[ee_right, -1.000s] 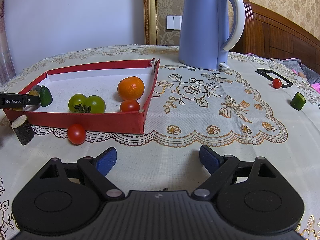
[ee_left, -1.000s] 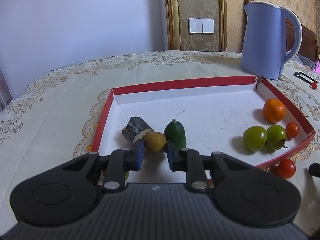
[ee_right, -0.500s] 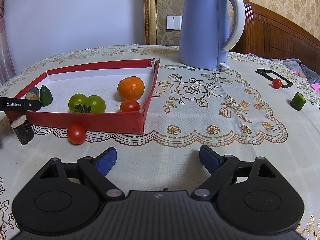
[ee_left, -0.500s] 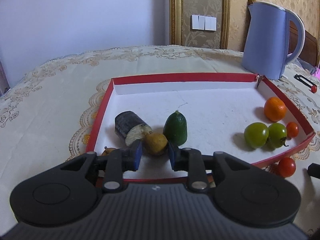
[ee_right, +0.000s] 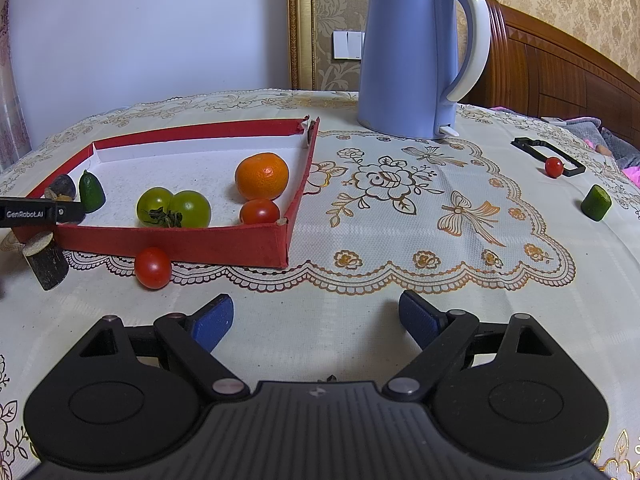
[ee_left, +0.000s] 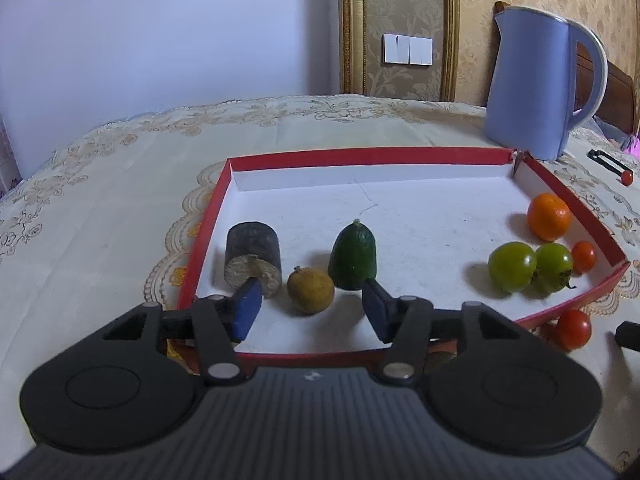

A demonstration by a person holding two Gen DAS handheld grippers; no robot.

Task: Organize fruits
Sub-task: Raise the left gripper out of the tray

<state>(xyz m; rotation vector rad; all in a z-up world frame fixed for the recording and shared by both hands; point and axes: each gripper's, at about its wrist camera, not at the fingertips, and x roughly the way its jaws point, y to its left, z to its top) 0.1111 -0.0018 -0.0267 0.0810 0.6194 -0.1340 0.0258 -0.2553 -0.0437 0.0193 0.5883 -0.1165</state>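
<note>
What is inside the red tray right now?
Inside the red tray: dark cut chunk, brown fruit, green piece, two green tomatoes, orange, small red tomato. The gripper body hides the near edge.

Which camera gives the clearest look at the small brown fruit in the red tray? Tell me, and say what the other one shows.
The left wrist view. The brown fruit sits whole and near on the red tray floor, between the left tool's opening fingers, untouched. In the right wrist view it is almost hidden behind that tool's finger at the tray's far left.
</note>
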